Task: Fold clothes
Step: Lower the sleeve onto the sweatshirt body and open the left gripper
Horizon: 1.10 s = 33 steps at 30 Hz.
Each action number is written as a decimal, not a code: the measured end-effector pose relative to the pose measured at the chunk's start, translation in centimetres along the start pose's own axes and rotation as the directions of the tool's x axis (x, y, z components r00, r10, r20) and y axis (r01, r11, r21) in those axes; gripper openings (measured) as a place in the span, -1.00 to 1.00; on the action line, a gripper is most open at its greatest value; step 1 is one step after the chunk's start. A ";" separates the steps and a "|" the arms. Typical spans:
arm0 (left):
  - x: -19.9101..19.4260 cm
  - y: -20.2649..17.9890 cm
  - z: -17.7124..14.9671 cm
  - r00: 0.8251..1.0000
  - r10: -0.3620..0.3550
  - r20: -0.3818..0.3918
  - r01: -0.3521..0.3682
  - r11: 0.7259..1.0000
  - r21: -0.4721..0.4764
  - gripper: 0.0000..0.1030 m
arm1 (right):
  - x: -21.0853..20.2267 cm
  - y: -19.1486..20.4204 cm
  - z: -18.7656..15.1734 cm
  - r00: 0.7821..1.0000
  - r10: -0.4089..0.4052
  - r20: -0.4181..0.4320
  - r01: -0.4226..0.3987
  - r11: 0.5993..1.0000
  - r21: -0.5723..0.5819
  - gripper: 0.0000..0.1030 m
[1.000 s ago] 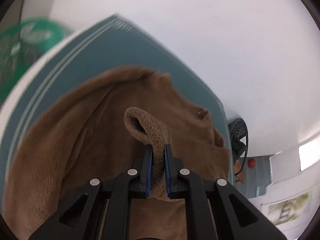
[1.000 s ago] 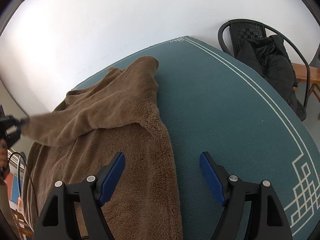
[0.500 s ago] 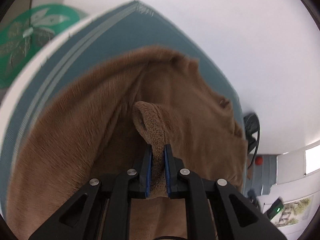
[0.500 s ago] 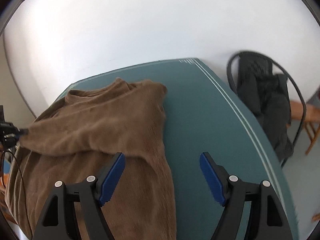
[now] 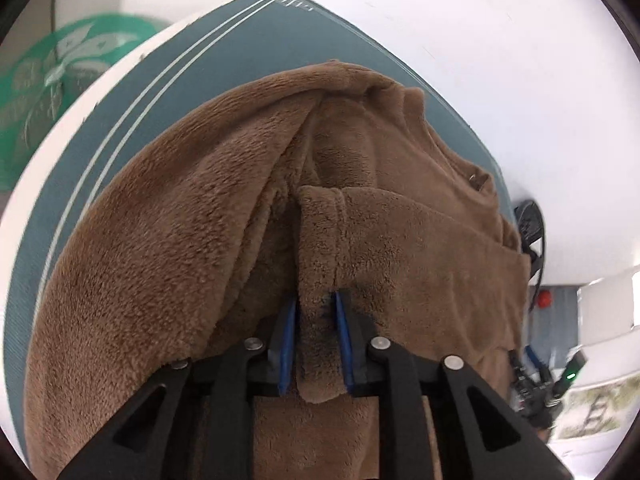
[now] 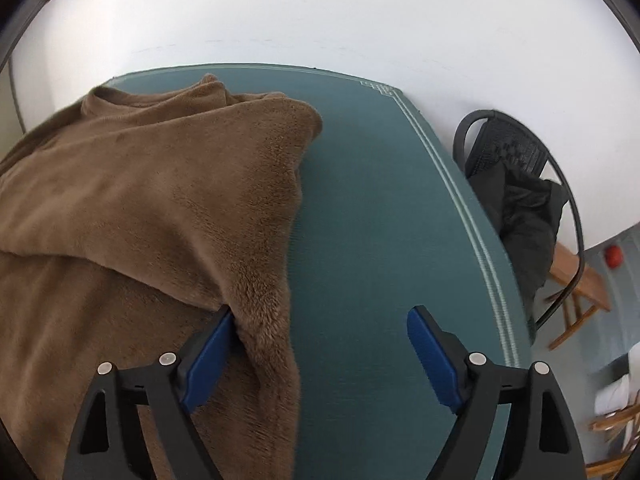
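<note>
One brown fleece garment point(image 6: 132, 208) lies on the teal mat point(image 6: 380, 220) that covers the surface, filling the mat's 9 o'clock half in the right wrist view, with its collar toward 11 o'clock by the wall.

A sleeve or side panel is laid across the body: its diagonal edge runs from about 9 o'clock down to the left pad of the right tool point(image 6: 320, 350). That tool is spread wide and holds nothing, its left pad tucked at the garment's edge, its right pad over bare mat.

The left tool point(image 5: 314, 332) is nearly pressed together with a strip of fleece, probably the cuff point(image 5: 320, 240), between its pads. The gap looks a little slack, so I cannot tell whether it pinches firmly or is letting go.

Judging by this, the fold is at an early stage: one flap is across, while the body is spread out and rumpled near the collar. The other side and the lengthwise fold seem left to do.

A chair point(image 6: 516, 168) with a dark coat stands at 3 o'clock.
</note>
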<state>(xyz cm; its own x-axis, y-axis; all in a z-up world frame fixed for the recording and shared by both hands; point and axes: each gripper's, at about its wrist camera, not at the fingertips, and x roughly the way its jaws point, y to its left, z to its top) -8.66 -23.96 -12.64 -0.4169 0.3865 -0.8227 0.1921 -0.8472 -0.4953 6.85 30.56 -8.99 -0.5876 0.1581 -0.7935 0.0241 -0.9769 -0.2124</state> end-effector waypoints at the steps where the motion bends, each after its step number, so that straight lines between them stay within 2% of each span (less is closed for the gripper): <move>1: 0.1 -0.2 -0.1 1.000 0.008 0.006 -0.008 1.000 0.013 -0.41 | -0.3 0.0 0.3 1.000 0.006 0.006 -0.006 1.000 0.002 0.67; 4: 0.2 -0.9 -0.4 0.999 0.030 0.026 -0.032 0.998 0.050 -0.29 | -1.4 0.3 2.2 0.997 0.061 0.056 -0.060 0.998 -0.013 0.67; 6: 0.2 -0.9 -0.6 0.999 0.040 0.036 -0.042 0.997 0.064 -0.28 | -1.6 0.2 4.2 0.990 0.114 0.078 -0.114 0.993 0.000 0.67; 10: -0.1 -0.3 -0.6 0.999 0.027 0.044 -0.029 0.998 0.047 -0.26 | 1.3 -0.9 8.1 0.973 0.215 0.080 -0.222 0.971 0.083 0.67; 12: -0.3 -0.2 -0.7 0.998 0.029 0.049 -0.031 0.998 0.050 -0.25 | 3.8 -1.7 9.8 0.972 0.224 0.065 -0.231 0.964 0.135 0.67; 14: -0.4 -0.3 -0.8 0.997 0.044 0.059 -0.048 0.997 0.064 -0.23 | 5.4 -1.6 11.0 0.979 0.194 0.062 -0.201 0.971 0.129 0.67; 18: -0.3 -1.1 -1.1 0.991 0.098 0.094 -0.109 0.988 0.114 -0.17 | 7.7 -1.4 12.1 0.977 0.210 0.039 -0.213 0.966 0.145 0.67; 19: -0.2 -1.3 -1.1 0.988 0.114 0.104 -0.127 0.984 0.128 -0.14 | 8.1 -1.4 12.2 0.980 0.197 0.033 -0.199 0.969 0.145 0.67; 22: -0.4 -1.8 -1.2 0.978 0.160 0.134 -0.181 0.970 0.163 -0.02 | 8.1 -1.3 12.1 0.996 0.089 0.032 -0.092 0.991 0.099 0.67; 25: -0.3 -2.2 -0.8 0.968 0.190 0.165 -0.218 0.961 0.170 0.12 | 8.1 -1.2 11.9 1.000 0.007 0.027 -0.008 0.998 0.066 0.67; 28: 0.0 -3.0 -0.5 0.955 0.213 0.204 -0.252 0.950 0.185 0.17 | 8.0 -0.4 11.8 0.997 -0.064 0.035 0.064 0.998 0.018 0.73; 31: 1.2 -3.9 -0.3 0.939 0.251 0.235 -0.302 0.929 0.213 0.23 | 7.9 1.2 11.9 0.986 -0.156 0.064 0.159 0.986 -0.047 0.80; 33: 1.6 -4.0 -0.3 0.934 0.263 0.242 -0.317 0.922 0.220 0.24 | 7.9 1.5 11.9 0.983 -0.171 0.066 0.175 0.983 -0.051 0.82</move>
<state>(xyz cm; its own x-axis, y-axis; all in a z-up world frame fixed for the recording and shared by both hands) -9.86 -19.86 -12.06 -0.5538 0.0497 -0.8312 0.1136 -0.9844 -0.1346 -7.39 28.66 -8.84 -0.6350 0.3134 -0.7061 -0.0379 -0.9256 -0.3767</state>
